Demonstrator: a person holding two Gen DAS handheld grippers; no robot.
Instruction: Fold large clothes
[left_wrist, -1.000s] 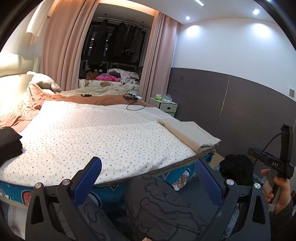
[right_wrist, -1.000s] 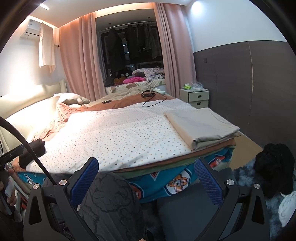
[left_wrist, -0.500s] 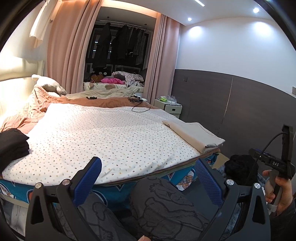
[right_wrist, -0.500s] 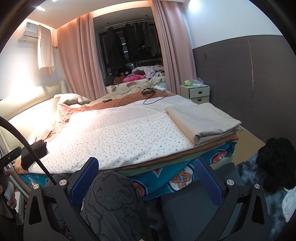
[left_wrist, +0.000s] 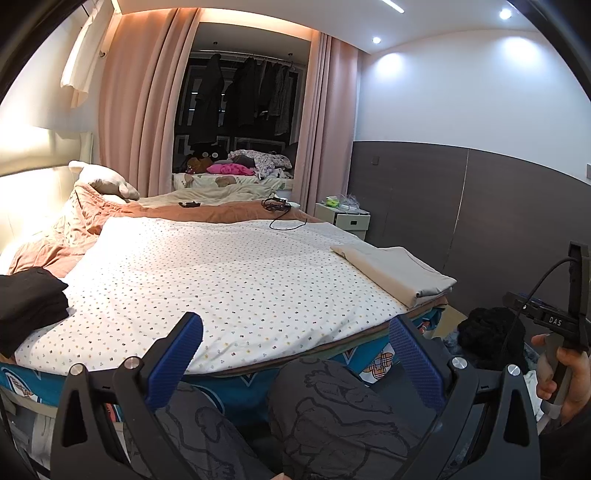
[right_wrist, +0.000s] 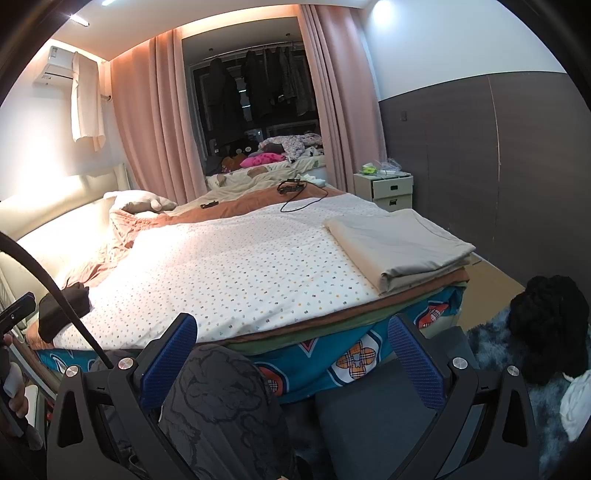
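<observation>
Two grippers up, both short of the bed! Across the dotted white spread (left_wrist: 229, 273), left to right, sit two folded items. One black folded garment (left_wrist: 29, 299) lies at the left edge, and one beige folded sheet (left_wrist: 395, 273) lies flat on the right near corner, well apart. On the floor to the right is one dark fuzzy heap (right_wrist: 546, 325).

The left gripper (left_wrist: 295, 354) hangs level above the person's knees (left_wrist: 332, 406), its blue pads (left_wrist: 177, 354) spread wide with nothing between them. The right gripper (right_wrist: 295, 354) is just the same: blue pads (right_wrist: 410, 358) fully apart, empty, pointing at the bed's near edge. In the left view, the right hand (left_wrist: 565, 384) grips its handle upright at far right.
</observation>
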